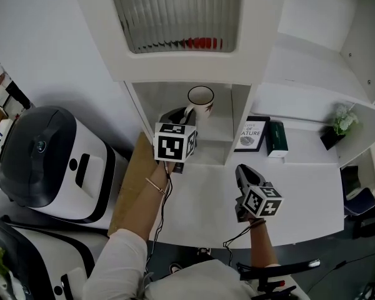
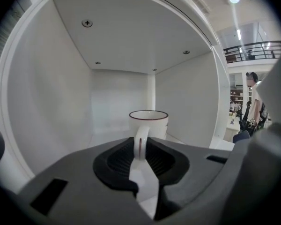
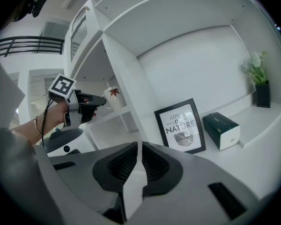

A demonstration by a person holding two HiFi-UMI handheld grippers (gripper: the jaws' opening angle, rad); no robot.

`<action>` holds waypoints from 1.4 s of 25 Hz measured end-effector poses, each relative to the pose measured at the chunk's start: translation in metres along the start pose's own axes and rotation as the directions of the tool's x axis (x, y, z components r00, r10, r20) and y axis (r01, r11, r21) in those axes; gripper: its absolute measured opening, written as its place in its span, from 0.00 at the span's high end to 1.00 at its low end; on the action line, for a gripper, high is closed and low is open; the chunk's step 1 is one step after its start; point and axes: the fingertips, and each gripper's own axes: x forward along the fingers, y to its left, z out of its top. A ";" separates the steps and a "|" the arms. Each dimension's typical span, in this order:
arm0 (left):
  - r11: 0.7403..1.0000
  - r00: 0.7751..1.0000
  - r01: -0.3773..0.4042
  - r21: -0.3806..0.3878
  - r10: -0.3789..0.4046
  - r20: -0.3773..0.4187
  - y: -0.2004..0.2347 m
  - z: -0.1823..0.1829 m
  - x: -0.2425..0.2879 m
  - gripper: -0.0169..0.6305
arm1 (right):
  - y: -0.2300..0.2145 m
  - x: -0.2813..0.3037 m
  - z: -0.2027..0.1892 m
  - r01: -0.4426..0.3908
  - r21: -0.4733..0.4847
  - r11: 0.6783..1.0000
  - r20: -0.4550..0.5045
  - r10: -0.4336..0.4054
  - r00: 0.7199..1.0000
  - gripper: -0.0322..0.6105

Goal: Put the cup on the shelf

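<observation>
A white cup [image 1: 200,99] with a dark red rim stands upright inside the open white shelf compartment [image 1: 217,134]. My left gripper [image 1: 181,119] reaches into that compartment from the front. In the left gripper view the cup [image 2: 152,123] is just beyond the jaws, and its handle [image 2: 140,144] is pinched between the ribbed pads of the left gripper [image 2: 140,149]. The jaws hide the cup's base, so I cannot tell whether it rests on the shelf floor. My right gripper [image 1: 242,170] hovers over the white desk, shut and empty [image 3: 139,149]. The right gripper view also shows the cup [image 3: 113,96].
On the desk [image 1: 300,192] to the right of the compartment stand a framed print [image 1: 252,134], a dark green box [image 1: 276,139] and a small potted plant [image 1: 340,125]. A black and white appliance [image 1: 44,161] sits at the left. A ribbed-glass cupboard door [image 1: 175,11] hangs above.
</observation>
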 end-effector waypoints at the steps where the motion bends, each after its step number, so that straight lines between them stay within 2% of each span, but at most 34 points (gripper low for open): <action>1: 1.000 1.000 0.000 -0.007 0.000 0.005 0.000 0.000 0.000 0.87 | 0.000 -0.001 0.000 0.001 -0.001 1.000 0.000 -0.001 1.000 0.87; 13: 0.992 0.999 0.022 -0.128 -0.017 0.042 0.002 -0.002 -0.002 0.85 | 0.004 -0.012 0.004 0.012 0.000 1.000 0.023 -0.012 1.000 0.87; 17: 0.986 0.999 0.026 -0.163 -0.019 0.048 0.004 -0.003 -0.003 0.82 | 0.003 -0.015 0.005 0.016 0.005 1.000 0.026 -0.017 1.000 0.87; 21: 0.985 0.998 0.041 -0.167 -0.033 0.054 0.001 -0.002 -0.005 0.74 | 0.001 -0.019 0.006 0.023 0.011 1.000 0.032 -0.023 0.999 0.87; 27: 0.990 0.998 0.032 -0.136 -0.024 0.056 -0.003 0.000 -0.012 0.72 | 0.006 -0.022 0.007 0.022 0.012 1.000 0.039 -0.022 0.999 0.87; 35: 0.991 0.998 0.007 -0.135 0.001 0.055 -0.001 -0.003 -0.029 0.72 | 0.014 -0.031 0.012 0.028 0.000 1.000 0.052 -0.028 0.998 0.87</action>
